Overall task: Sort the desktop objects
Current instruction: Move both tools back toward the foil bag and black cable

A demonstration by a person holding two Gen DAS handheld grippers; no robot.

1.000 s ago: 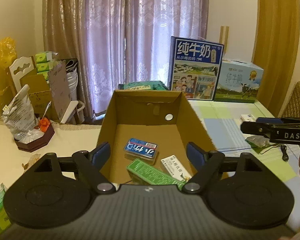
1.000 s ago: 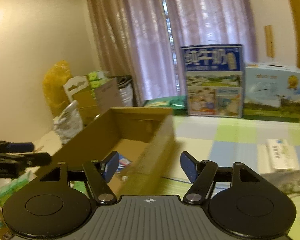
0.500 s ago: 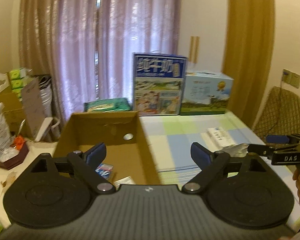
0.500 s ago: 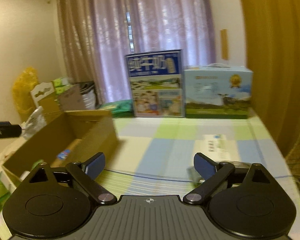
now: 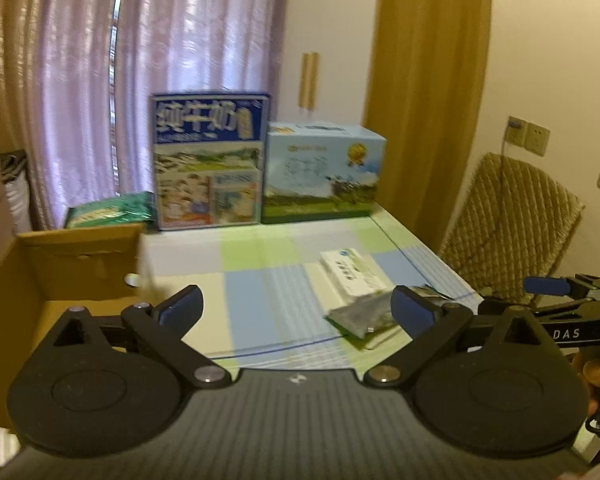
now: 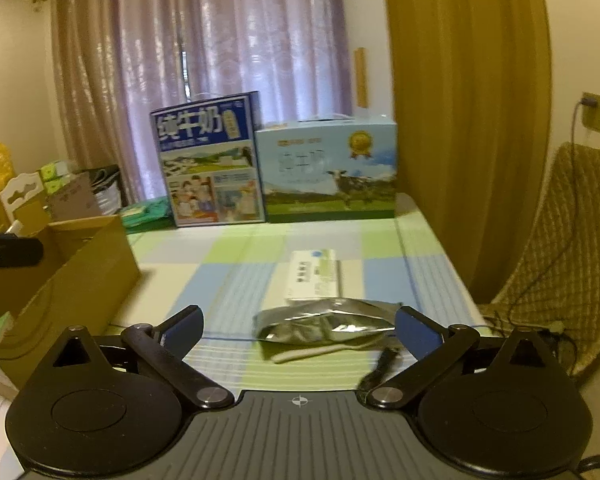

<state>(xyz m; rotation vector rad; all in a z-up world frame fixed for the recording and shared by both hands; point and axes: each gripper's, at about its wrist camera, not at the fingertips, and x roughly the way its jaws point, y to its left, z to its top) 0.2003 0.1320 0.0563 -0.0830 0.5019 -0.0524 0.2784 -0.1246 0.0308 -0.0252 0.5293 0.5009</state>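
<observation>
— Swung rightward since a second ago: away from the open brown cardboard box (image 5: 72, 276), now over toward the crumpled silver foil pouch (image 6: 324, 326) on the checked green-and-blue tablecloth (image 6: 236, 276).

— And the pouch itself?

— Lying flat, touching the near end of the flat white-and-green printed carton (image 6: 314, 276) behind it. Something pale and thin poking out beneath it; too blurred to name.

— Right gripper (image 6: 298, 326)?

— Spread wide, holding nothing, lined up with the pouch between its blue pads. Probably squared up that way for a straight pinch across the foil.

— Left gripper (image 5: 296, 308)?

— Also wide apart and empty, hanging nearer the box. Likely kept out of the way while staying close to the drop spot.

— Box position?

— Left edge of the table, well apart from the pouch; mouth upward, handy for dropping things in.

— Behind all that?

— Tall blue milk carton box (image 6: 208, 160) and pale blue cow-printed box (image 6: 328, 168), upright side by side against the curtain.
</observation>
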